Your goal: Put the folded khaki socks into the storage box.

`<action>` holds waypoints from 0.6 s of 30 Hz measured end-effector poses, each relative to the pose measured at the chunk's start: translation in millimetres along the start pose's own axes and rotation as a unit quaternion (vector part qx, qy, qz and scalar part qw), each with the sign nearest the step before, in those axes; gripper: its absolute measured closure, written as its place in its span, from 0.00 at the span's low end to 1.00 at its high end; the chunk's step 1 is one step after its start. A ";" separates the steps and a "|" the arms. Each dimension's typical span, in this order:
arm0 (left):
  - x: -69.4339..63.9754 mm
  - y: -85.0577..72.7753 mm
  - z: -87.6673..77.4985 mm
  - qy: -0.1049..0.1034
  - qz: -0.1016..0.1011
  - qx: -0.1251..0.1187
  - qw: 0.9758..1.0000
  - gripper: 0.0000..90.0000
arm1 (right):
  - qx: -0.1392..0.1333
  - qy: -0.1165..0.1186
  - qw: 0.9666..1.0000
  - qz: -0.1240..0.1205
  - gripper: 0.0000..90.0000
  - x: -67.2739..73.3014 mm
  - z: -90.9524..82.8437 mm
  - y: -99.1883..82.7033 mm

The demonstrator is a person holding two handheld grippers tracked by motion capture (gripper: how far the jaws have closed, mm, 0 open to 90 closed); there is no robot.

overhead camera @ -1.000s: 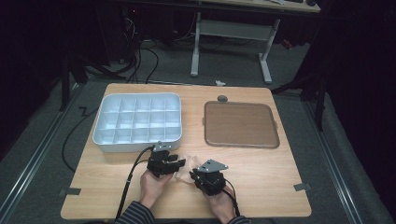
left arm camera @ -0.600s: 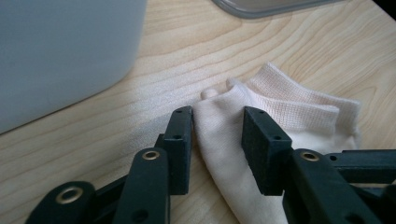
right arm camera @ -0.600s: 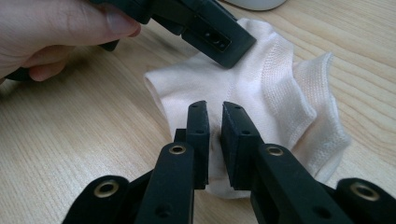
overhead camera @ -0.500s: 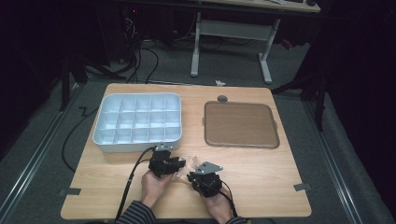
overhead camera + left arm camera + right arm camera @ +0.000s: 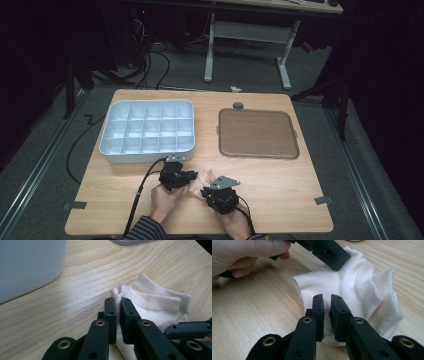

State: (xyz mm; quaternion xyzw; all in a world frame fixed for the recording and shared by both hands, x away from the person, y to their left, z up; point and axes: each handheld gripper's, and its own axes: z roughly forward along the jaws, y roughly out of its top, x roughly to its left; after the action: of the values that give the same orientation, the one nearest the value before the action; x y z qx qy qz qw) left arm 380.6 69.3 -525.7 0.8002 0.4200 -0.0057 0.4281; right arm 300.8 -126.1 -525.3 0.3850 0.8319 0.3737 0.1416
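We had both grippers pinching the sock point(image 5: 352, 287) at the table's point(image 5: 280, 200) near edge: the right gripper point(image 5: 326, 307) nipped shut on one end, and the left gripper point(image 5: 118, 306), jaws just closing, clamped a fold by the cuff, likely to spread it; beyond, the bin point(image 5: 147, 131) and tray point(image 5: 257, 134) waited

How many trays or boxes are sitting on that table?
2. A white compartment box sits at the table's far left, and a flat brown tray lies to its right. Nothing suggests a hidden third.
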 end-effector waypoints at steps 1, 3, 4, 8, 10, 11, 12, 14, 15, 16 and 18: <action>0.0 -0.1 -1.1 -0.002 0.000 -0.002 1.000 0.95 | -0.001 -0.001 1.000 -0.002 0.91 0.3 0.0 -0.4; -0.6 -0.1 -4.1 -0.009 -0.002 -0.007 1.000 0.95 | 0.001 0.003 1.000 -0.004 0.92 1.0 -0.2 -0.4; -1.3 -0.1 -5.8 -0.010 -0.001 -0.007 1.000 0.95 | 0.006 0.004 1.000 -0.006 0.92 1.8 -0.8 -0.1; -2.9 -0.9 -10.4 -0.014 0.001 -0.009 1.000 0.95 | 0.013 0.007 1.000 -0.017 0.92 2.8 -1.5 1.5; -2.3 -1.6 -12.4 -0.017 0.002 -0.008 1.000 0.95 | 0.012 0.010 1.000 -0.018 0.91 2.3 -2.4 2.1; -2.1 -2.2 -13.1 -0.018 -0.001 -0.011 1.000 0.95 | 0.007 0.009 1.000 -0.017 0.88 2.2 -3.3 2.1; -1.6 -2.6 -13.9 -0.020 -0.001 -0.011 1.000 0.95 | 0.002 0.003 1.000 -0.013 0.84 2.0 -5.3 2.6; -1.0 -3.7 -14.3 -0.020 -0.004 -0.012 1.000 0.95 | -0.021 -0.003 1.000 0.000 0.80 -0.9 -9.7 5.2; -0.9 -4.0 -14.1 -0.020 -0.003 -0.010 1.000 0.95 | -0.026 -0.005 1.000 0.006 0.81 -2.7 -11.3 7.4; -0.8 -4.1 -14.2 -0.020 -0.002 -0.009 1.000 0.95 | -0.025 0.001 1.000 0.011 0.81 -4.8 -11.2 10.1; -1.0 -4.3 -15.2 -0.023 -0.005 -0.012 1.000 0.95 | -0.021 -0.002 1.000 0.012 0.86 -6.9 -9.8 15.5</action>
State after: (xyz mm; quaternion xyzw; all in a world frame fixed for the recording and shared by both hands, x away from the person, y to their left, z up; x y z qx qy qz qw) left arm 371.8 80.3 -518.6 0.7927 0.4141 -0.0209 0.4469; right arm 308.6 -129.6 -507.7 0.3924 0.8190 0.3919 0.1474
